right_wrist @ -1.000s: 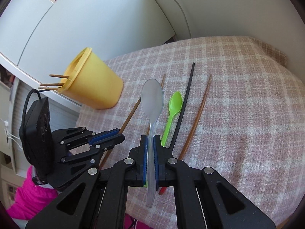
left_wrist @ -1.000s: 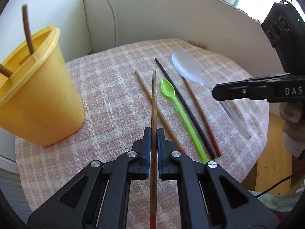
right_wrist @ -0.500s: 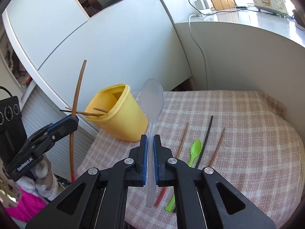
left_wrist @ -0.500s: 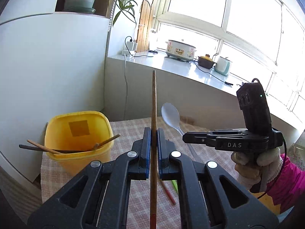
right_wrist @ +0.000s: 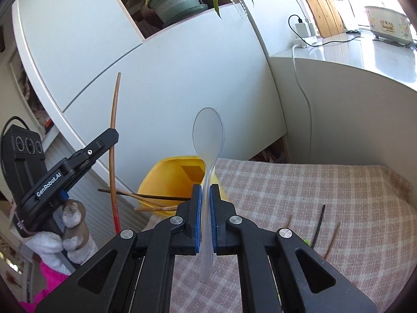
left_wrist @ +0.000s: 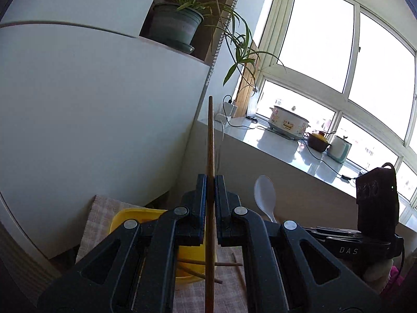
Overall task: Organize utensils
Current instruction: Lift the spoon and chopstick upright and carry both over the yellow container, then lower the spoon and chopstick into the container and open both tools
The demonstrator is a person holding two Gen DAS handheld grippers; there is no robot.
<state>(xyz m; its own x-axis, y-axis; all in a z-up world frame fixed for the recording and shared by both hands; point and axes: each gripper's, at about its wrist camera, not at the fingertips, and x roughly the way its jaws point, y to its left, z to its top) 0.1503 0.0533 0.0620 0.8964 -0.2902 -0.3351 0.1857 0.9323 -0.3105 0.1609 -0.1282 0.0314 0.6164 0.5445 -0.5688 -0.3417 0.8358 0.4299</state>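
Observation:
My left gripper (left_wrist: pixel 210 182) is shut on a brown chopstick (left_wrist: pixel 210 140) that stands upright, its red end down, above the yellow cup (left_wrist: pixel 122 216). It also shows in the right wrist view (right_wrist: pixel 112 135), where the chopstick (right_wrist: pixel 114 109) rises left of the cup (right_wrist: pixel 166 172). My right gripper (right_wrist: pixel 205 195) is shut on a clear plastic spoon (right_wrist: pixel 208 133), bowl up, just right of the cup; the spoon (left_wrist: pixel 265 195) shows in the left wrist view too. Several chopsticks (right_wrist: pixel 146 197) lean in the cup.
The checked tablecloth (right_wrist: pixel 286 195) holds a black chopstick (right_wrist: pixel 319 224), brown chopsticks (right_wrist: pixel 332 240) and a green spoon tip (right_wrist: pixel 307 241) at the right. A white cabinet (right_wrist: pixel 156 78) stands behind the cup. A windowsill (left_wrist: pixel 286 146) carries pots.
Both grippers have tilted further up and come closer to the yellow cup. The chopstick and the spoon stay gripped.

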